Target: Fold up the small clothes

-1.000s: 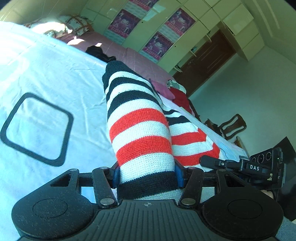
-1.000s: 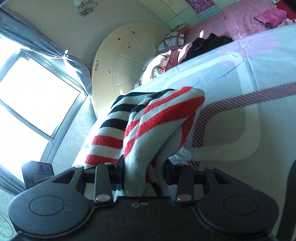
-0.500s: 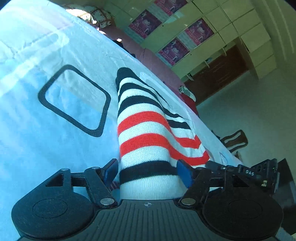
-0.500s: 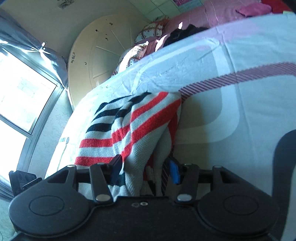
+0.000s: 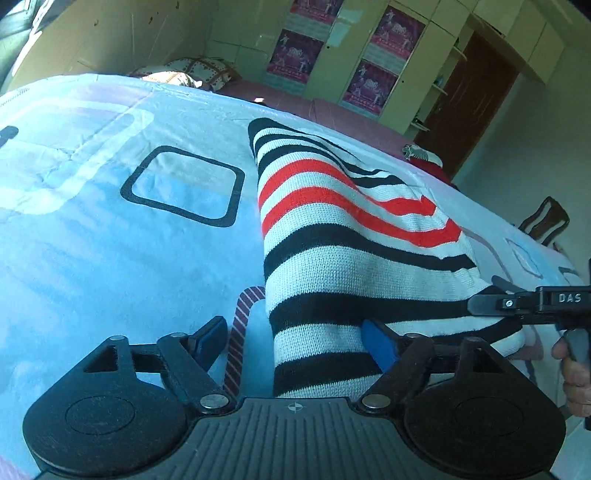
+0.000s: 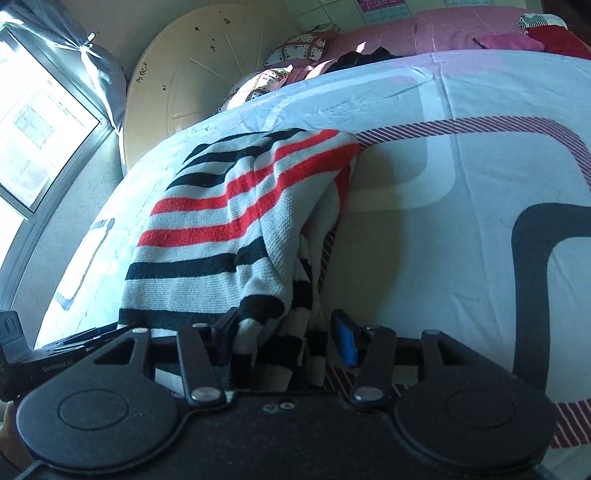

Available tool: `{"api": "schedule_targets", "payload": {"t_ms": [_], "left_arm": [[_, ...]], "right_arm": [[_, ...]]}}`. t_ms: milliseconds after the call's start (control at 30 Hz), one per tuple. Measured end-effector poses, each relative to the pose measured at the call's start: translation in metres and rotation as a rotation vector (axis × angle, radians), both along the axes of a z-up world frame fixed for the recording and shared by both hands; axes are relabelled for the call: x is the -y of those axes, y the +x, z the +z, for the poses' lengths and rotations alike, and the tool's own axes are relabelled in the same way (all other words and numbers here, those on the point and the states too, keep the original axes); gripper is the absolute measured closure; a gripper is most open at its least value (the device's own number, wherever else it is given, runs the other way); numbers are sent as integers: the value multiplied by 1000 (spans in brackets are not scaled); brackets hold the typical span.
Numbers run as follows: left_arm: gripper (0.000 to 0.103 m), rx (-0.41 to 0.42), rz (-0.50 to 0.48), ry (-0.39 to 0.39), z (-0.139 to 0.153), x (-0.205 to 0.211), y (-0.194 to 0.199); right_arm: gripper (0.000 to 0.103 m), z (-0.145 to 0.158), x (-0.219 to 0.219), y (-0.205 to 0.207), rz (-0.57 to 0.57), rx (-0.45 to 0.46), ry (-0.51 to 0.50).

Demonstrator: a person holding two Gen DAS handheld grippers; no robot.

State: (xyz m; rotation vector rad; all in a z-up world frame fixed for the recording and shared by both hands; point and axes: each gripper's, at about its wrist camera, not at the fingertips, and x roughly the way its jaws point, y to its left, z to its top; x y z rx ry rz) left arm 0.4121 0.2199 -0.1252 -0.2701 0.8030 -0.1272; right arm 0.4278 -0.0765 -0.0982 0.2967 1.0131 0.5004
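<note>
"What were the two grippers doing when you looked?"

"The left gripper had just been spreading its fingers. The near end of the striped sweater lay between them, but the left pad stood clear of the knit and only the blue right pad was against it, so it was released."

"And the right one?"

"The right gripper had a bunched fold of the same sweater between its fingers. There was a gap beside the blue pad and the cloth hung loose there; its fingers had opened a little before and then stopped. I would call it let go too."

"Where was the sweater?"

"Flat on the bed sheet, pale blue with rounded black outlines and a dark red hatched band. It was folded into a long strip running away from the left gripper, with white, black and red stripes. A hand held the right tool at its far edge."

"Anything behind?"

"A pink quilt farther up the bed, patterned pillows, a red garment at the far side, then a round headboard, wardrobe doors with posters, a brown door and a wooden chair."
</note>
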Motion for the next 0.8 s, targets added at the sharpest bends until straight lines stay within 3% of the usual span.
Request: {"api": "schedule_targets", "payload": {"t_ms": [67,100,167,400,567,667,800], "left_arm": [[2,5,1,84,5,6,-9],[1,9,-5,108,6,8,-13],[1,10,-6,135,10,8,-22],[0,87,36,236,50,15,-81],[0,162,46,254,83,31,-145],[0,181,73,240,98,40,-188],[0,214,91,246,114,54,-245]], "right_arm": [[46,11,1,-15,-8,33,-19],[37,17,3,-23,-17,53,-27],[30,28,6,-39,-36,88,-40],[13,78,1,-101,-57,228,-108],[8,103,-13,-160,-28,339,-165],[7,111,-19,-204,-68,409,-261],[7,122,-12,-264,-81,437,-258]]}}
